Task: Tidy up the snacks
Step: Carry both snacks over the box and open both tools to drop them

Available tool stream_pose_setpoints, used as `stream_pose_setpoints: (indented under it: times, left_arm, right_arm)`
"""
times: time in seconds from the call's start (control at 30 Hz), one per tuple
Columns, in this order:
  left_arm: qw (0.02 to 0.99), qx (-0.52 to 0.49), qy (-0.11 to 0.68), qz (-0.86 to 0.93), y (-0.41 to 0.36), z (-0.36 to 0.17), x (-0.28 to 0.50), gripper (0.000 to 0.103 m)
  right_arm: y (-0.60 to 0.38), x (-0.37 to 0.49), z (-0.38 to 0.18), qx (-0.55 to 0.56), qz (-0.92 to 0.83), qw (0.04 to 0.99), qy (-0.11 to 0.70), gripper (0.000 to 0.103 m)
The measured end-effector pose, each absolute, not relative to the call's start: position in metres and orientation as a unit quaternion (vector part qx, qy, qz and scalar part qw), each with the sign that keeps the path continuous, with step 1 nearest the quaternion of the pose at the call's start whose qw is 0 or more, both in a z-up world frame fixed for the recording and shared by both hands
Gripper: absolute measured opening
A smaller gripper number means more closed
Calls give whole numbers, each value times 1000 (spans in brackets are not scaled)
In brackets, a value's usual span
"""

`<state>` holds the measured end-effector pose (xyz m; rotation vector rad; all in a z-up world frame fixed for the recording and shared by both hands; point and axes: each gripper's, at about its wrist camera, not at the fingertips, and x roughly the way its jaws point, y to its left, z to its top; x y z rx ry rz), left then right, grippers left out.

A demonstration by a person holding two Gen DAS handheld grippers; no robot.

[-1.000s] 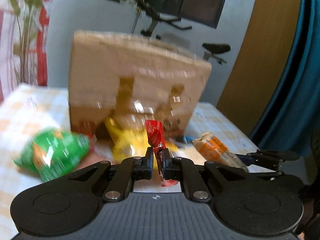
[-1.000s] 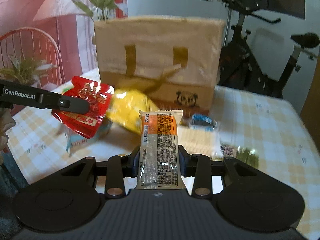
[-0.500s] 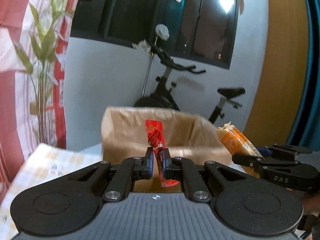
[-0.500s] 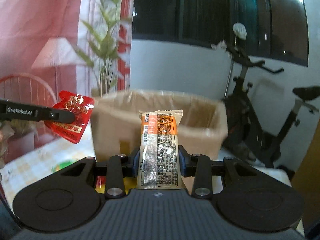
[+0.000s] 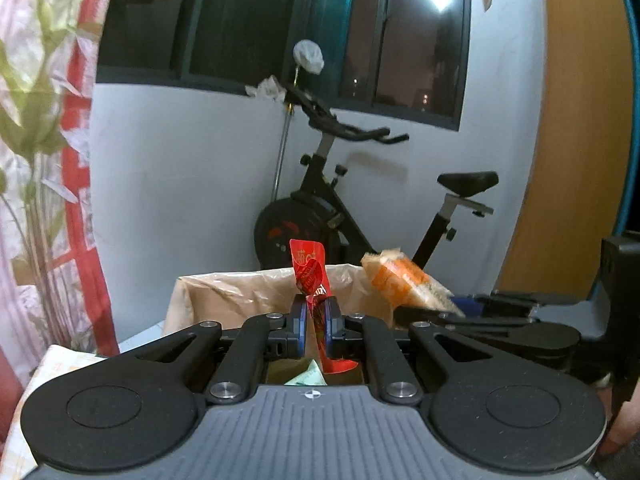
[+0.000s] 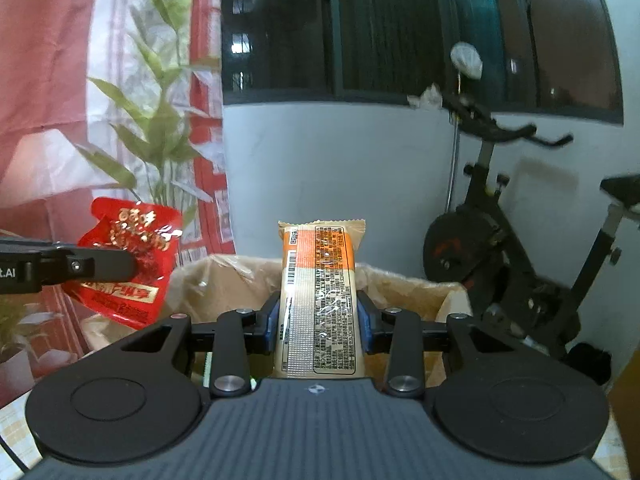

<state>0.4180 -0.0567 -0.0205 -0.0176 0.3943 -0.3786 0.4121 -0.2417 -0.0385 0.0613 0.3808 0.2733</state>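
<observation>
While the left gripper (image 5: 315, 322) pinches a crumpled red snack pouch (image 5: 309, 276) edge-on between its blue pads, the pouch stands upright above the near rim of the open brown paper bag (image 5: 240, 296). Further right, the right gripper (image 6: 318, 316) is clamped on an orange-and-white wrapped snack bar (image 6: 320, 280), held upright over the same bag's opening, and an exercise bike (image 6: 516, 248) stands against the wall behind.
</observation>
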Motion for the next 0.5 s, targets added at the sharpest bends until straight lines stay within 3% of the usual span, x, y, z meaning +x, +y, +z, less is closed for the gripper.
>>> stream_pose_setpoints:
  times: [0.2, 0.3, 0.4, 0.5]
  left_arm:
    - [963, 21, 207, -170, -67, -27, 443, 12]
    - [962, 20, 214, -168, -69, -25, 442, 12]
    - [963, 16, 212, -166, -66, -22, 426, 14]
    - [964, 8, 207, -167, -59, -17, 399, 33]
  right_arm:
    - [-258, 439, -51, 78, 153, 955, 241, 46]
    - [-267, 428, -44, 80, 158, 957, 230, 58]
    - [-275, 408, -34, 76, 141, 963, 215, 59]
    - [-282, 383, -30, 79, 128, 966, 211, 61]
